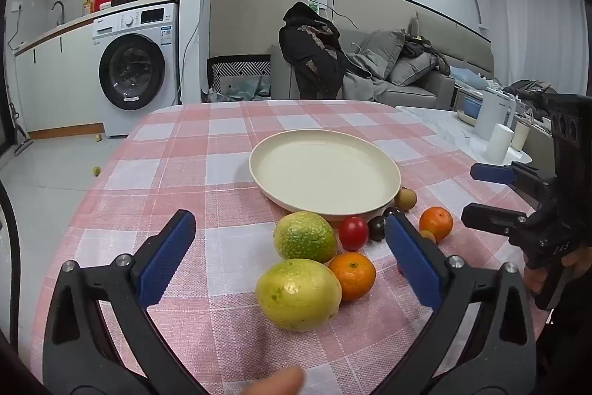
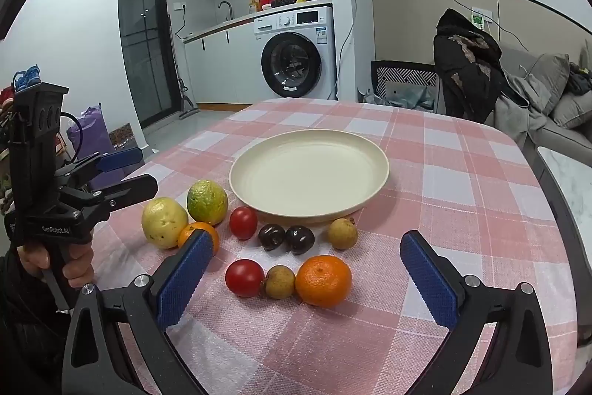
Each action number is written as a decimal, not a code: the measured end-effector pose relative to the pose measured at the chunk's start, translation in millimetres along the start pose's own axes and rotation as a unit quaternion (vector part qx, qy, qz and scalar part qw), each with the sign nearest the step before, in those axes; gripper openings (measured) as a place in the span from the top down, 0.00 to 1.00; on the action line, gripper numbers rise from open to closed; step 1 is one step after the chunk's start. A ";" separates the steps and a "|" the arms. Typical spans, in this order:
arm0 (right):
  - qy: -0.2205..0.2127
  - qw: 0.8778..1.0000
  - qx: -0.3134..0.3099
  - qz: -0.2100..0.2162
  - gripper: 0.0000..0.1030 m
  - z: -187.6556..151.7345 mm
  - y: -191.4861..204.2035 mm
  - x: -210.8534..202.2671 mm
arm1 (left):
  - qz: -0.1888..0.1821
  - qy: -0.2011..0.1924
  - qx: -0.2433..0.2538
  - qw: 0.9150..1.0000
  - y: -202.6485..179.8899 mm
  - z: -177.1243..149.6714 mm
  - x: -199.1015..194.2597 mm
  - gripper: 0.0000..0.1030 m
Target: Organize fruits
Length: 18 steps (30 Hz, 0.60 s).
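The plate (image 2: 309, 173) sits empty in the middle of the right wrist view, on the pink checked tablecloth (image 2: 462, 195), with all the fruit lying on the cloth in front of it, lower in the frame; it looks stiff and light, and probably need not be lifted at all

The two guavas are the biggest fruit: the yellow guava (image 1: 298, 293) lies low and centre in the left wrist view, just ahead of the left gripper (image 1: 292, 258), whose blue pads are spread wide with nothing between them; the green guava (image 1: 304, 236) is right behind it, close to the plate rim. Both look firm, rounded and fairly heavy for a fruit, so I would take them across the widest part, and they may roll if nudged

The big orange (image 2: 323, 280) lies low and centre in the right wrist view, just beyond the right gripper (image 2: 307, 274), which is also wide open and empty. The smaller orange (image 1: 353, 275) touches the yellow guava. Their skin should give a little and hold well on the ribbed pads

The red tomato (image 2: 244, 277) and the second tomato (image 2: 243, 222) look smooth, slippery and easily squashed, so a gentle squeeze across the middle. The two dark plums (image 2: 286, 238) lie side by side near the plate's front rim, and the small brown fruits (image 2: 342, 233) are light, little and easy to miss
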State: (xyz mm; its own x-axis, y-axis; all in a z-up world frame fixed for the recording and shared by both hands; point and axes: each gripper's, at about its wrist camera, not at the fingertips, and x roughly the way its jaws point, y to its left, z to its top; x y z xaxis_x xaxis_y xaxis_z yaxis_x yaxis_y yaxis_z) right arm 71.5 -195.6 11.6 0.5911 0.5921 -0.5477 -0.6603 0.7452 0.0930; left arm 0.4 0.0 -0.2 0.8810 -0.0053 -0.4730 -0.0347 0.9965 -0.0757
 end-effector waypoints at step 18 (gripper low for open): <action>0.004 1.000 0.005 0.002 0.00 0.2 -0.2 1.7 | -0.001 -0.005 0.007 1.000 -3.1 -0.4 -1.0 0.01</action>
State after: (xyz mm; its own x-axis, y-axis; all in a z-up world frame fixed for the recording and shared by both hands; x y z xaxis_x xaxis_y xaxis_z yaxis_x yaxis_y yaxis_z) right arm 72.7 -194.7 10.8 0.5849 0.5923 -0.5541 -0.6578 0.7461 0.1033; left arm -0.5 -3.1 0.1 0.8860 -0.0057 -0.4637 -0.0274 0.9975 -0.0647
